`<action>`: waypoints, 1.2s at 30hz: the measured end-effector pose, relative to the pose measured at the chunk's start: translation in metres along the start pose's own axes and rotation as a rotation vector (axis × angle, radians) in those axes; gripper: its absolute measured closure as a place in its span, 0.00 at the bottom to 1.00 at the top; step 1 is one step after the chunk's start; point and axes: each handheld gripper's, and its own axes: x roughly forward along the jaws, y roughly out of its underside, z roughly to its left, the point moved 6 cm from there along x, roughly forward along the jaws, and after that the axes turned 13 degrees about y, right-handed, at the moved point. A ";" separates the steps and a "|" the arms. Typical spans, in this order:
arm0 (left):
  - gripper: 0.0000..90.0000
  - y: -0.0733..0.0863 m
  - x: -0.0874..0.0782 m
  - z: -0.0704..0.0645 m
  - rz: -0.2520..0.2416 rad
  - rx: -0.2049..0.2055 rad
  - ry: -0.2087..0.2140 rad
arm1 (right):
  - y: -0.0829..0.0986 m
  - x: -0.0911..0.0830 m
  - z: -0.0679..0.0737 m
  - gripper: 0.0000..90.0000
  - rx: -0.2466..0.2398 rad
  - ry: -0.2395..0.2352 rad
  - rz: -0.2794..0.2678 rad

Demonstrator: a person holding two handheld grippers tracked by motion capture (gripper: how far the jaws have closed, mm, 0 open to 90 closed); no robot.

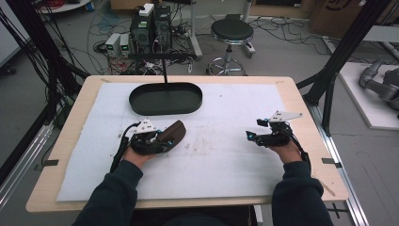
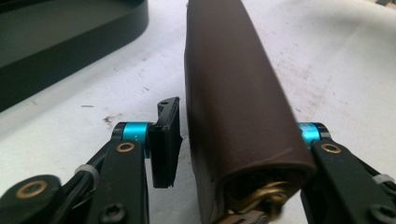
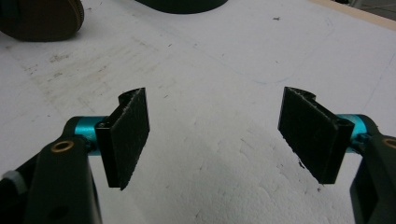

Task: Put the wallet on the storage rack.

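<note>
Pale wooden desk (image 1: 301,101), white foam mat (image 1: 226,155) covering its top, dark oval tray (image 1: 165,98) at mat's far edge, brown case (image 1: 173,134) just nearside of tray

A pale wooden bench (image 1: 301,101) topped with a white foam sheet (image 1: 235,155) stands on a grey floor (image 1: 282,47) strewn with cables (image 1: 277,28), with a black round stool (image 1: 231,32), stacked electronics boxes (image 1: 150,26), cardboard boxes (image 1: 329,14) and black frame struts (image 1: 348,47) behind it.
</note>
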 end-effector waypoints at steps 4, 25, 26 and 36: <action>0.72 -0.003 -0.007 0.003 -0.017 -0.002 -0.004 | 0.000 0.000 0.000 0.28 0.000 0.000 -0.001; 0.72 -0.092 -0.035 0.076 -0.150 -0.057 -0.030 | -0.001 -0.004 -0.008 0.28 0.015 0.041 -0.026; 0.72 -0.095 -0.034 0.082 -0.149 -0.063 -0.035 | -0.001 -0.004 -0.008 0.28 0.016 0.043 -0.029; 0.72 -0.095 -0.016 0.129 -0.139 -0.150 -0.083 | 0.001 -0.003 -0.009 0.28 0.016 0.040 -0.024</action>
